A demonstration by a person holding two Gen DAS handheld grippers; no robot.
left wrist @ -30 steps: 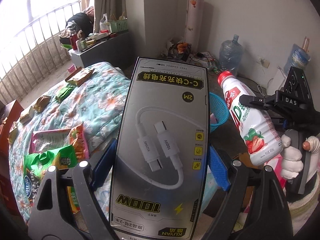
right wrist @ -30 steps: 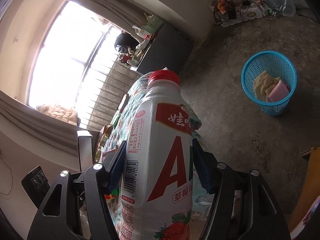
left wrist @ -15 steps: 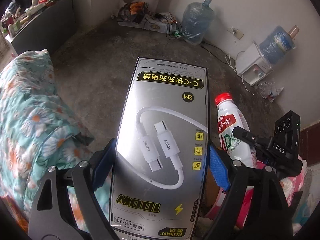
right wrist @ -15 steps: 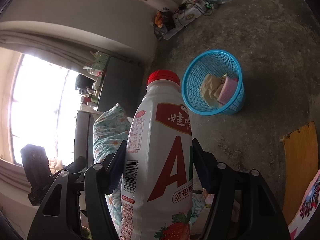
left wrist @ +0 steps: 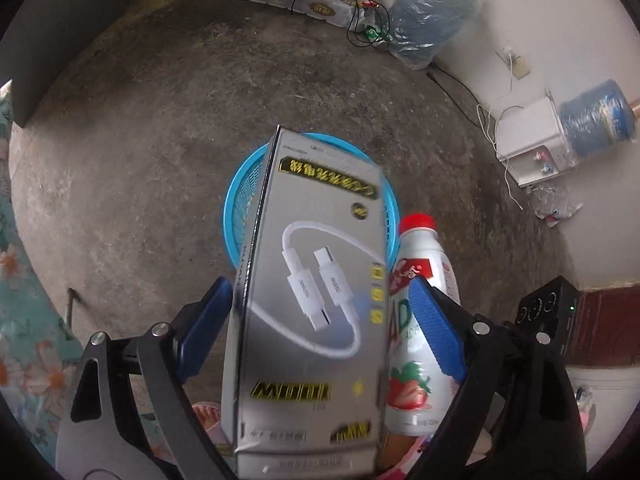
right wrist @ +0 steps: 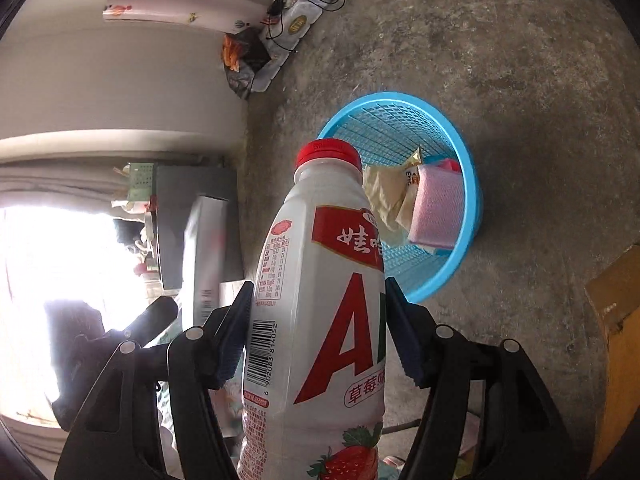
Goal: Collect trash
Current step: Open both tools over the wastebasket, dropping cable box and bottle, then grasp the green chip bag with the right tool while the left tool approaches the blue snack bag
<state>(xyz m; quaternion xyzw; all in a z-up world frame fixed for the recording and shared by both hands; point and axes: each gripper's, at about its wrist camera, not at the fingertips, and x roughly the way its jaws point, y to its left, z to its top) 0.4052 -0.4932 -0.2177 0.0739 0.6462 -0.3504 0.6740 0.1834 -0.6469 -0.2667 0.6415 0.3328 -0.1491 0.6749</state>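
My left gripper (left wrist: 320,308) has its jaws spread wider than the silver cable box (left wrist: 312,280) between them; gaps show at both blue pads, and the box is blurred and tilted over the blue trash basket (left wrist: 240,208). My right gripper (right wrist: 318,320) is shut on a white strawberry milk bottle (right wrist: 320,280) with a red cap, held beside the basket (right wrist: 460,200), which holds crumpled wrappers and a pink packet. The bottle also shows in the left wrist view (left wrist: 420,264). The box also shows at the left of the right wrist view (right wrist: 200,248).
Bare concrete floor (left wrist: 140,140) surrounds the basket. A floral bedspread (left wrist: 24,300) lies at the left. Water jugs (left wrist: 432,12), cables and a white dispenser (left wrist: 532,140) line the far wall. A cardboard piece (right wrist: 616,320) lies at the right.
Both grippers have swung from the bed toward the floor and over the basket. The left jaws have spread apart and the box has loosened and tilted. The right still grips the bottle.
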